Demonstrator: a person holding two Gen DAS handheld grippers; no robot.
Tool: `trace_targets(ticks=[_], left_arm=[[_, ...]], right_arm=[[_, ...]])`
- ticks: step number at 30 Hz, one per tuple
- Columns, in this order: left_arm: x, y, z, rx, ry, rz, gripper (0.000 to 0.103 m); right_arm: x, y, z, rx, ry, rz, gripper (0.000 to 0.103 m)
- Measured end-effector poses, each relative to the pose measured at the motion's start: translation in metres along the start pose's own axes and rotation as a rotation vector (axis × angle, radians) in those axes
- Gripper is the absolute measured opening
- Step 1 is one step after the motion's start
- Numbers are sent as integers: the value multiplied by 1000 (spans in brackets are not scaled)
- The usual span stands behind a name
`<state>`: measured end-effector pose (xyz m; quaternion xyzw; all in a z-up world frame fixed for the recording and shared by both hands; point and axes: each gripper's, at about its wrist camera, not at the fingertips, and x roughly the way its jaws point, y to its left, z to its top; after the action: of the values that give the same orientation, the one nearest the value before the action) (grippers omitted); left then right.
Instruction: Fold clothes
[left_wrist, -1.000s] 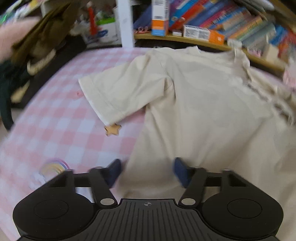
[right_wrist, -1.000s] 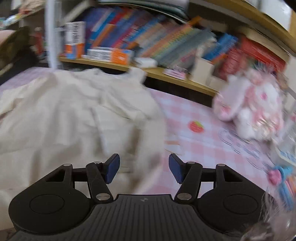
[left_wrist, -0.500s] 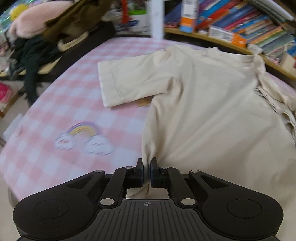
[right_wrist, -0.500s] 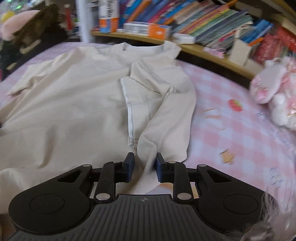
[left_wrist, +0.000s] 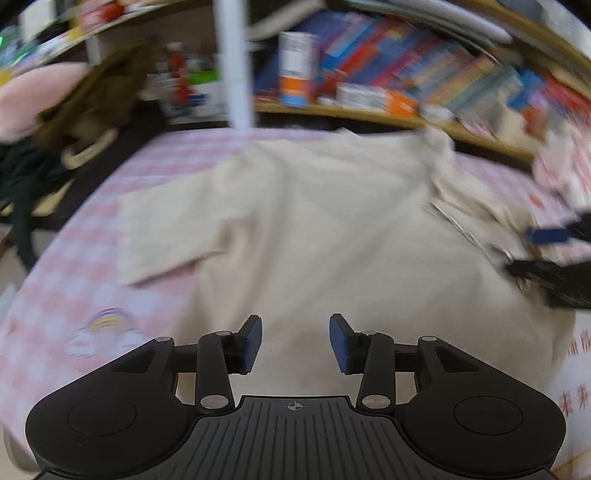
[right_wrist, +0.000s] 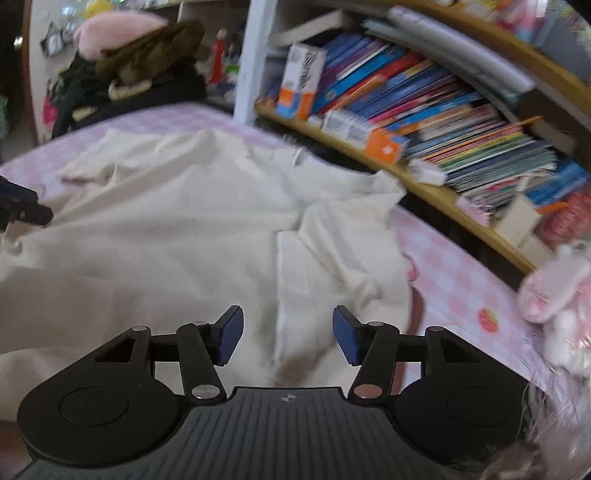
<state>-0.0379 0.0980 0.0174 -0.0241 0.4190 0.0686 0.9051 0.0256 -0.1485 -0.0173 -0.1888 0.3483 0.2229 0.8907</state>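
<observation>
Scene: a cream shirt (left_wrist: 332, 236) lies spread on a bed with a pink checked cover (left_wrist: 88, 258), below a bookshelf (right_wrist: 424, 122) that serves as the landmark here.
Shirt: its collar end points toward the bookshelf and its hem end lies on the side away from it. The sleeve (left_wrist: 166, 236) farthest along the bookshelf to the left lies out flat on the cover. The other sleeve (right_wrist: 332, 258) is turned in over the body, rumpled, just below the bookshelf.
Left gripper (left_wrist: 295, 341): jaws apart, holding nothing, hovering over the hem end, away from the bookshelf.
Right gripper (right_wrist: 286, 339): jaws apart, holding nothing, hovering over the turned-in sleeve and the side edge below it.
Other things: a pink plush toy (right_wrist: 554, 288) sits at the right end of the bookshelf, and a dark heap of clothes (right_wrist: 122, 74) sits past its left end.
Stage, as a judgement: one side looks folded in and the other does not, so the fold seems partly made.
Doing it well: take cloth at an edge rather than mid-panel, pinch all layers together, keep both grippers level, and smooth the rumpled sleeve so creases are not folded in.
</observation>
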Motion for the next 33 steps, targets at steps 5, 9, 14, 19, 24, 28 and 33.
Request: trace_targets(ticks=[5,9,14,19,24,28,33], left_arm=[[12,-12,-3,31,40,-18,41],[22,-21,-6,57,73,-33,45],[33,-32,-10,86,111,-49,46],[32,-28,-11,73,113,-39,49],[33,-27,-11,62,117,-22,57],[32,-27,-12,55,117,-7,59],[28,-30,-17,40,111,15,61]], right_arm=[[37,-7,-2,34,101,-39,27],[30,-23,-8,110,88,-31,12],[-18,-87,-9,338,-52,-106,10],[-50,-184,-64,761,-15,-352,6],[-46,-201,-104,848,83,-312,7],[-48,-197,-103,813,71,-296,13],[-63,-194,-92,726,-9,-356,40]])
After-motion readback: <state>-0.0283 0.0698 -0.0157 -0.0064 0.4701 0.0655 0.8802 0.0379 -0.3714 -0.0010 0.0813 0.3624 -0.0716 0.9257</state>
